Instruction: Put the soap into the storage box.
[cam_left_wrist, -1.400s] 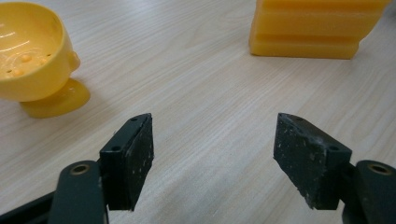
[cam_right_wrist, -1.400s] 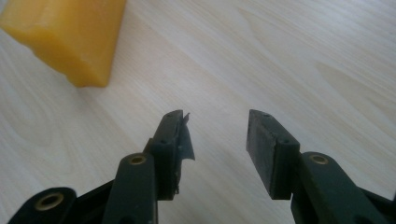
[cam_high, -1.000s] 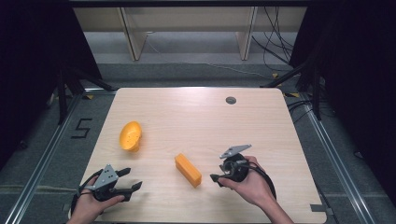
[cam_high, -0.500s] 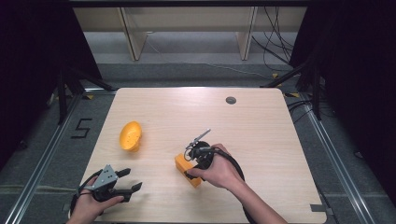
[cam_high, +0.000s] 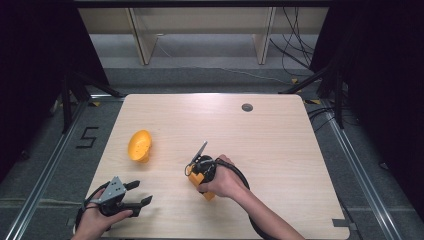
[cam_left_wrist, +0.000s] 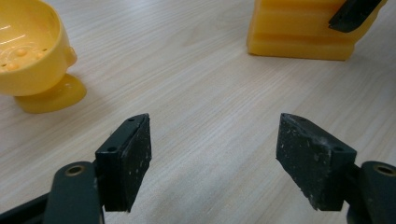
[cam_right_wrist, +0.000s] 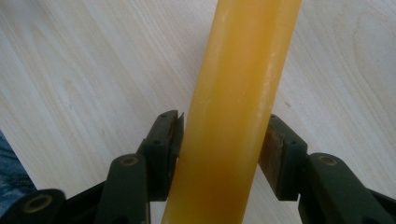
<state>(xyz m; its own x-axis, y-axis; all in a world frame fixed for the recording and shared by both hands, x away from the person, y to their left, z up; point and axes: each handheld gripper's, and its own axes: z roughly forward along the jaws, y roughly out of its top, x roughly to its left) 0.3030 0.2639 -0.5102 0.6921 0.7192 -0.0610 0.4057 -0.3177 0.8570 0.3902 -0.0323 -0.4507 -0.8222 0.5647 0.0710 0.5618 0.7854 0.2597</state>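
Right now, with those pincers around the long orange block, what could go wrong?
The right gripper has just been closing on the orange block. Its pads meet the block's rounded sides, so it might slip or twist when lifted. The grip also looks to sit toward one end in the high view, so the far end could sag. The yellow bowl lies tipped on the table; a swinging block might knock it.

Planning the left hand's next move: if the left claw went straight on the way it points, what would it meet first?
Probably bare table; its open left claw has nothing between the jaws. The orange block lies farther on, slightly right, and the yellow bowl off left. Depth is uncertain.
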